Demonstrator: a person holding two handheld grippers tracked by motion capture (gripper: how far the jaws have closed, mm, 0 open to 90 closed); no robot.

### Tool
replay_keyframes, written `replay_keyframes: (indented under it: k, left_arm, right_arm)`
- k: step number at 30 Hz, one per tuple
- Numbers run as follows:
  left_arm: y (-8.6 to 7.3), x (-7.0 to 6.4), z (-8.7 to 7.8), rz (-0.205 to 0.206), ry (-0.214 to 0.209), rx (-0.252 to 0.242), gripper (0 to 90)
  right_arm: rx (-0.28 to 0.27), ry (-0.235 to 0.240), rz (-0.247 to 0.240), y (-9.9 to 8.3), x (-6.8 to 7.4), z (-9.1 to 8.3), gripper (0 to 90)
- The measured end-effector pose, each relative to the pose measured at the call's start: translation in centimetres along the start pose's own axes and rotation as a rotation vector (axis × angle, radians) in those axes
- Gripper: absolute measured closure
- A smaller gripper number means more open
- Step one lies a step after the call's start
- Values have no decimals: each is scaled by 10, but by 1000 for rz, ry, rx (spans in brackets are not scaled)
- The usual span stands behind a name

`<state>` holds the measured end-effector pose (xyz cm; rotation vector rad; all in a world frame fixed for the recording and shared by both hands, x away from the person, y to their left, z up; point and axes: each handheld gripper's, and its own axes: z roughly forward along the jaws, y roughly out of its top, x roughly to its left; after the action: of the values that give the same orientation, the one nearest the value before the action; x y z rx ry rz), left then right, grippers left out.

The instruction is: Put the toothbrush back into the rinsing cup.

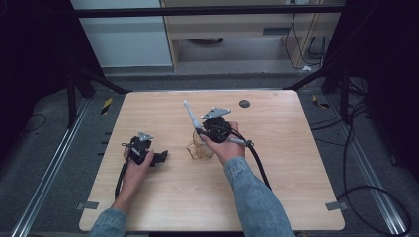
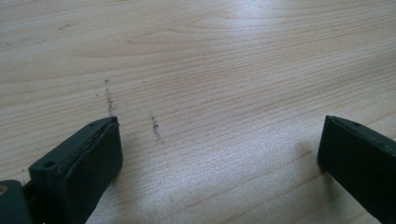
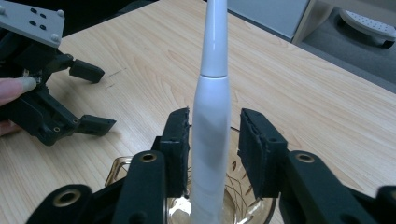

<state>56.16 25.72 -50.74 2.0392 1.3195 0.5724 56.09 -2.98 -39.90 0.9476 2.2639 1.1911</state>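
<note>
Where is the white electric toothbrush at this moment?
The white electric toothbrush stands between the right gripper jaws, its lower end in an amber glass cup; in the high view it is near the table centre.

Left claw [image 1: 159, 158]: held low at the near left in the person's left hand [image 1: 134, 165], jaws spread wide, nothing between them, tips pointing right. Right claw [image 3: 212, 140]: held near the middle in the right hand [image 1: 225, 148], jaws drawn partway in, a gap showing at one side. Both forearms enter from below, the right in a denim sleeve [image 1: 252, 197].
</note>
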Motion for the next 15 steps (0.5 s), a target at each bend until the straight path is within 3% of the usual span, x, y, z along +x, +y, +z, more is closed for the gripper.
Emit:
replay_keyframes:
  k: [4, 15]
  left_arm:
    - [0, 0, 0, 0, 0, 0, 0]
    - [0, 0, 0, 0, 0, 0, 0]
  right_arm:
    - [-9, -5, 11, 1, -1, -3, 571]
    - [-23, -42, 58, 6, -4, -8, 307]
